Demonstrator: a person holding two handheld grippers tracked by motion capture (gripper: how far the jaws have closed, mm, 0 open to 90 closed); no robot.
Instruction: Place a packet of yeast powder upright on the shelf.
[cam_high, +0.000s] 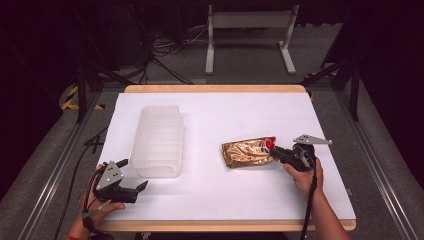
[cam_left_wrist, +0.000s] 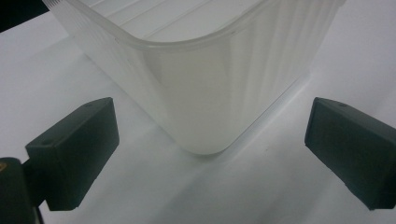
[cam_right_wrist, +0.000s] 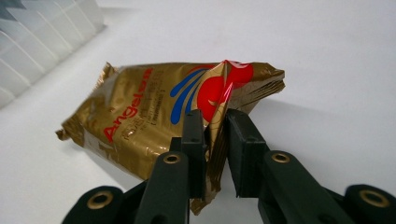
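A gold foil packet with red lettering and a red and blue logo lies on the white table right of centre. My right gripper is shut on the packet's near right end; in the right gripper view its jaws pinch a raised fold of the gold packet, right gripper. A translucent ribbed plastic tub stands left of centre. My left gripper is open near the tub's front left corner, low on the table. In the left gripper view the tub corner sits just beyond my left gripper, with nothing between the jaws.
The white table top has a wooden rim at the back and front. Beyond it are a grey floor, cables and a white metal stand. Bare table lies between the tub and the packet.
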